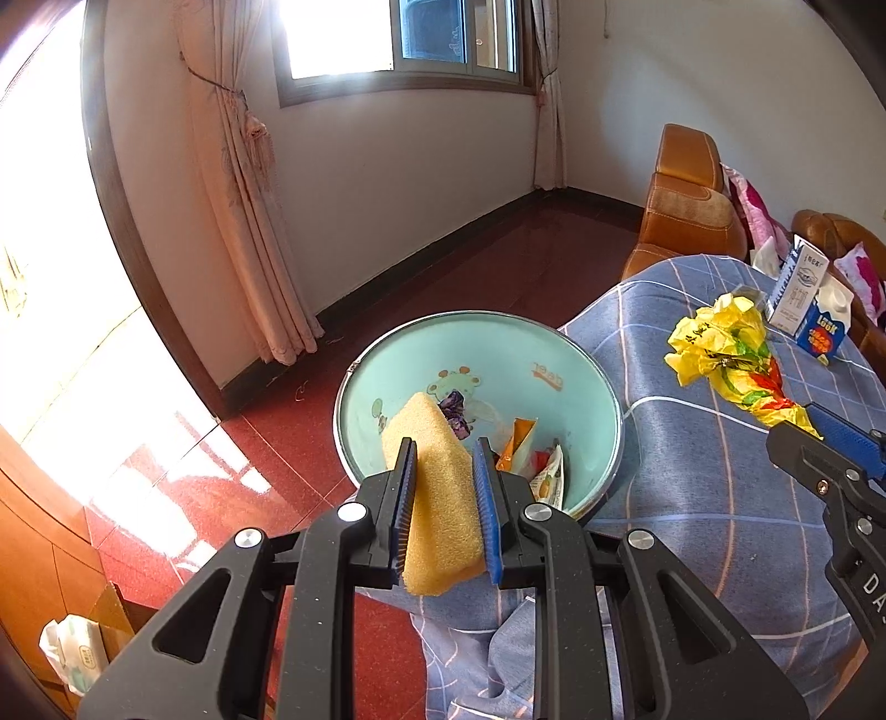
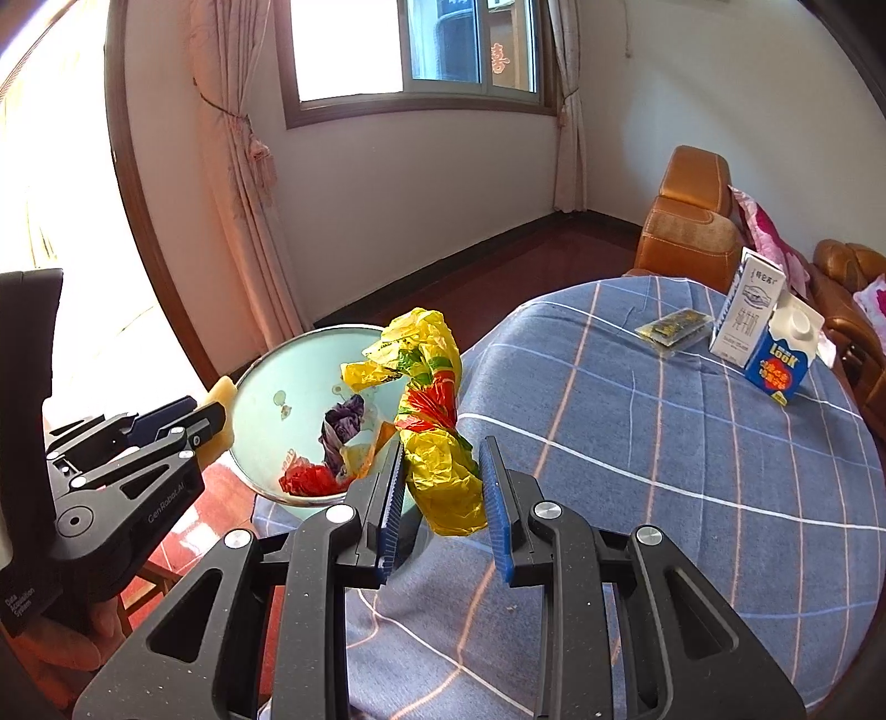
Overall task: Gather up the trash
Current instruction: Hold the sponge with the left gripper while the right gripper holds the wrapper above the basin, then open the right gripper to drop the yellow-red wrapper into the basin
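Left wrist view: left gripper (image 1: pixel 443 471) jaws clamp the yellow sponge (image 1: pixel 437 487) over the basin (image 1: pixel 587 365)

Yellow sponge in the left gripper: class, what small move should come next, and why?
Probably open the left gripper and drop the yellow sponge: its pads are shut on it right above the bin, which already holds wrappers.

You have a blue checked tablecloth (image 2: pixel 692 443) in front of you — tan armchair (image 2: pixel 686 232) behind it, pink curtain (image 1: pixel 243 221) tied back beside the window (image 1: pixel 398 39), red floor (image 1: pixel 443 277) below.
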The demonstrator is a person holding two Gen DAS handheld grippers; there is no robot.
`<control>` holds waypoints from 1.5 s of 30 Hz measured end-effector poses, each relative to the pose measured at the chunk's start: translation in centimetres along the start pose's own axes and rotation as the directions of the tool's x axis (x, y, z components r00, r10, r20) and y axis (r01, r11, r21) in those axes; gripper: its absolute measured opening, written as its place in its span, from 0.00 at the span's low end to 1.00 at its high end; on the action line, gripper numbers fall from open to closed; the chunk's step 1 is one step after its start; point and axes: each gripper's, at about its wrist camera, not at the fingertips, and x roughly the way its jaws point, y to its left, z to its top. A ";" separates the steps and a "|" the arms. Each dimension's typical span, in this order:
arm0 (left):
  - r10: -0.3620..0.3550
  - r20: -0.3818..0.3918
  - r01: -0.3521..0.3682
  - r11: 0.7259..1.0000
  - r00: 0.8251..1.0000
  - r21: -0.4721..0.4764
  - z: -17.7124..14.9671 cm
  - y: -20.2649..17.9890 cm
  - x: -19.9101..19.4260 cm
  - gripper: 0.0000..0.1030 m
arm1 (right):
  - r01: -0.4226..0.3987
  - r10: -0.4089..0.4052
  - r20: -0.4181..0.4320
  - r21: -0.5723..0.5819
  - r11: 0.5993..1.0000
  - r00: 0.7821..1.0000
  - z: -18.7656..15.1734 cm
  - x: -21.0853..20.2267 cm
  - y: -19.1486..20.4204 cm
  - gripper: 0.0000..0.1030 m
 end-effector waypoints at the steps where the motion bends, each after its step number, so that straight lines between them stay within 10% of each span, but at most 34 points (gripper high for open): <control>1: 0.001 -0.001 -0.001 1.000 1.000 -0.001 0.1 -0.1 0.1 0.20 | -0.001 0.001 -0.002 -0.002 1.000 1.000 0.1 0.2 0.1 0.27; 45: 0.037 -0.147 -0.043 0.998 0.988 -0.043 4.5 1.6 10.9 0.20 | -0.041 0.046 -0.129 0.041 0.998 0.991 5.0 10.9 0.8 0.27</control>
